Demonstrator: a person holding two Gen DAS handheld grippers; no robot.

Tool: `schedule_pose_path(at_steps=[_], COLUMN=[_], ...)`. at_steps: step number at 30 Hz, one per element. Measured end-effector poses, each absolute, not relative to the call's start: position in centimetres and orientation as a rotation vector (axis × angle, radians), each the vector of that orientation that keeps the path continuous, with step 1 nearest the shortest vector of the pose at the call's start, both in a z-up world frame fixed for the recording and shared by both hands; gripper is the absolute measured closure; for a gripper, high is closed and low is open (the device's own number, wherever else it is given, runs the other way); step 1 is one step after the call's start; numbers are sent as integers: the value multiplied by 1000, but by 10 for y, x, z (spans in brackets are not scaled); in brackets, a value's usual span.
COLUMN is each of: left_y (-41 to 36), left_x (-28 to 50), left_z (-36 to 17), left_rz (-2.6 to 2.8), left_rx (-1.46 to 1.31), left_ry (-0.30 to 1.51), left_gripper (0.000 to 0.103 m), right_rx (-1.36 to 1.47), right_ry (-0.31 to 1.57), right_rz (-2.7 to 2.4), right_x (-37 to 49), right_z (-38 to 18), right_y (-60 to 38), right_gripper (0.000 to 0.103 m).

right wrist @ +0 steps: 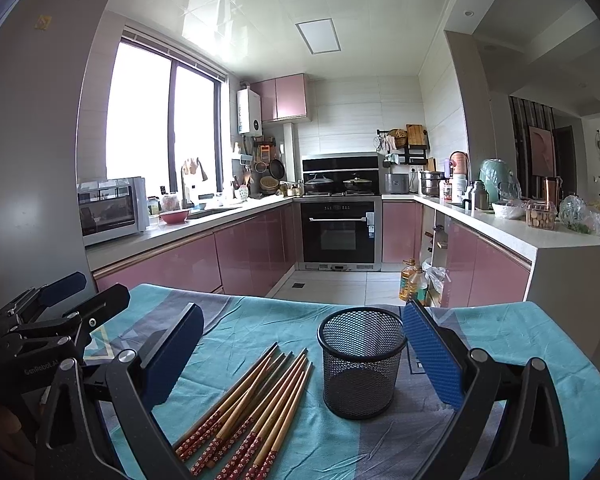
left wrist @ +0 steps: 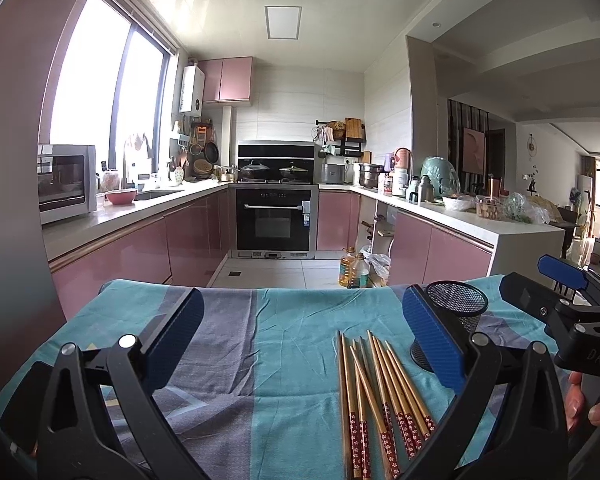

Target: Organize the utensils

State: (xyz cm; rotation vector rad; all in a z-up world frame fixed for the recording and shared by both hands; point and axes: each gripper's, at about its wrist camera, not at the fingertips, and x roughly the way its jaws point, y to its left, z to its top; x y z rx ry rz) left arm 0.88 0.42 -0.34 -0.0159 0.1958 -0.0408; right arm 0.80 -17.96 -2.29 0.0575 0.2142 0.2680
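A loose bundle of wooden chopsticks with red flowered ends (right wrist: 248,408) lies on the teal-and-grey cloth-covered worktop (right wrist: 512,328), just beside an upright black wire-mesh cup (right wrist: 360,364). The left gripper (left wrist: 300,340) and right gripper (right wrist: 304,352) both hover above the cloth, jaws spread, holding nothing.

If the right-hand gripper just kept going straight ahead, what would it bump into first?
Most likely the black mesh cup, standing upright between the open right gripper fingers, slightly right of centre. The chopsticks lie lower left, probably passed over.
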Motion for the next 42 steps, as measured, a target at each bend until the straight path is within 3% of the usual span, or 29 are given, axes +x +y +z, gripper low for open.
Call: schedule_pose_path(at_steps=[42], left_y=[4], left_x=[10], left_z=[-6], left_rz=[-31], left_rx=[-11], left_ry=[211], left_gripper=[5], right_rx=[63], right_ry=[237], right_rz=[294], right_x=[17], right_z=[-27], right_y=[-183], right_gripper=[7])
